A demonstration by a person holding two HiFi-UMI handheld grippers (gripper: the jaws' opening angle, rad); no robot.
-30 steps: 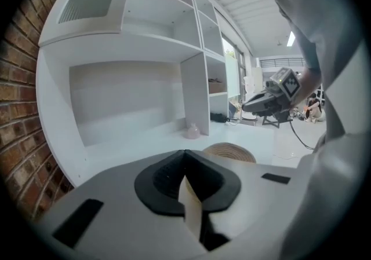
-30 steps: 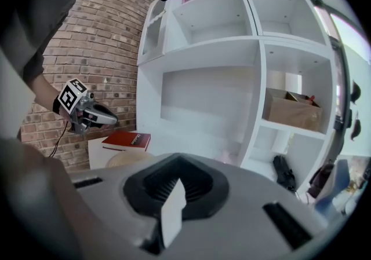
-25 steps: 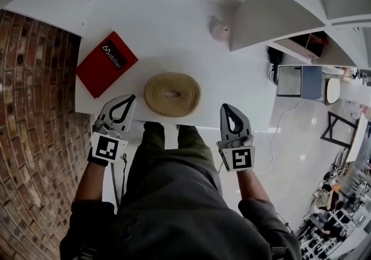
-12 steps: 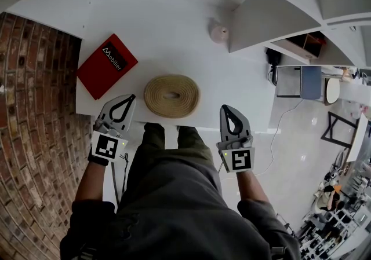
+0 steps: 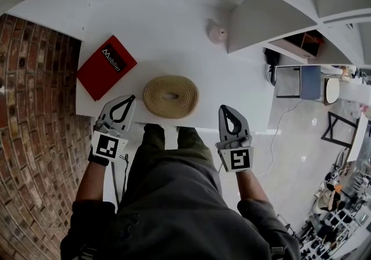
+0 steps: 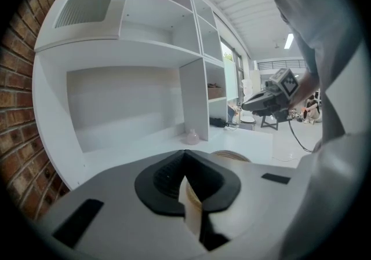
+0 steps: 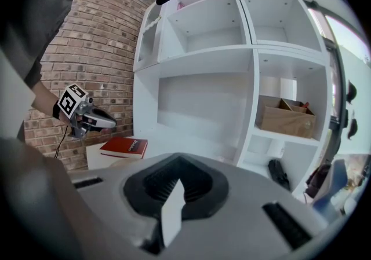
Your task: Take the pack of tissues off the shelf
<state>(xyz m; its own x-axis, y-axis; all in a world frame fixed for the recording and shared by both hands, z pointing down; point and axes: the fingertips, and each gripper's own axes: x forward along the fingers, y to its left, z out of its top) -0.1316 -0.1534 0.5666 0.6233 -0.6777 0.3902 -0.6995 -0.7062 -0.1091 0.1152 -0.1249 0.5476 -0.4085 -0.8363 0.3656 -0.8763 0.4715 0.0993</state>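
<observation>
I cannot make out a pack of tissues for sure. A small pink thing (image 7: 179, 5) lies on a high shelf of the white shelf unit (image 7: 253, 91), too small to name. My left gripper (image 5: 128, 99) is shut and empty at the near edge of the white desk (image 5: 174, 27), just left of a round woven basket (image 5: 171, 96). Right of that basket, my right gripper (image 5: 225, 109) is also shut with nothing in it. In the left gripper view the jaws (image 6: 184, 152) meet, and the same holds in the right gripper view (image 7: 177, 158).
A red book (image 5: 106, 65) lies at the desk's left, near the brick wall (image 5: 35, 114). A small pink vase (image 5: 217, 33) stands at the back by a shelf divider. A cardboard box (image 7: 286, 117) sits on a right-hand shelf, with a black object (image 7: 278, 173) below it.
</observation>
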